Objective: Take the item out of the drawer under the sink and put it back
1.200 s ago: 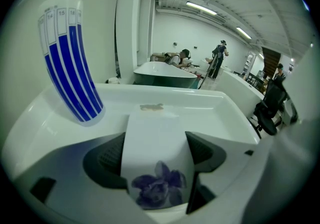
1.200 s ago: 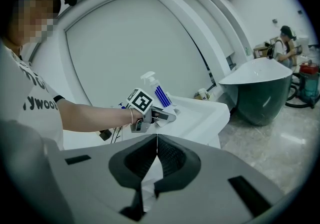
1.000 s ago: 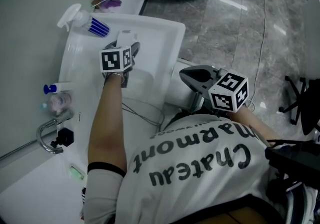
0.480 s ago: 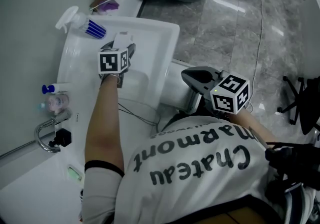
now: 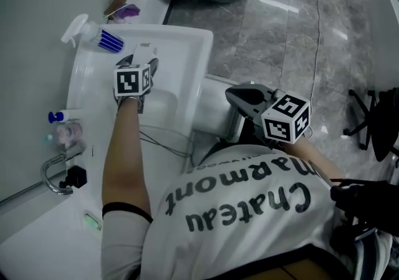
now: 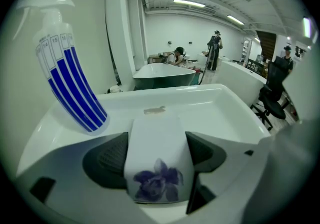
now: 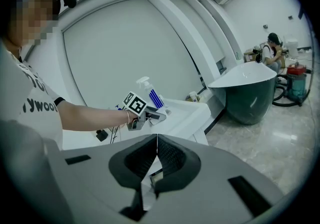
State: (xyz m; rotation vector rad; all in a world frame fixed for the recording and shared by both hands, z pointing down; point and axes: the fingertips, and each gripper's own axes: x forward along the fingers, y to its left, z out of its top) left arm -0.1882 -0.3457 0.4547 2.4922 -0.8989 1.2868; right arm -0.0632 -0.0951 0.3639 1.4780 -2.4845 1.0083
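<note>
one white packet (image 6: 155,140) with a purple flower print is pinched in the left tongs (image 5: 142,59), each jaw pressing a long side. its long axis runs straight out ahead of the jaws, the flower end nearest the tongs' body and the plain end pointing forward over the sink (image 5: 182,82). a blue-striped spray bottle (image 6: 70,83) stands ahead and to the left of those tongs, near the packet but not touching it.

the right tongs (image 7: 156,155) are pressed together on nothing, held lower and well apart from the left pair, just off the sink's front edge.

the drawer itself cannot be made out clearly. by the task it sits under the sink, so it likely lies below and behind the left tongs, on the side where the right tongs wait. the right pair looks nearer the cabinet front, while the left pair would have to carry the packet back and down, probably turning its long axis to fit.
</note>
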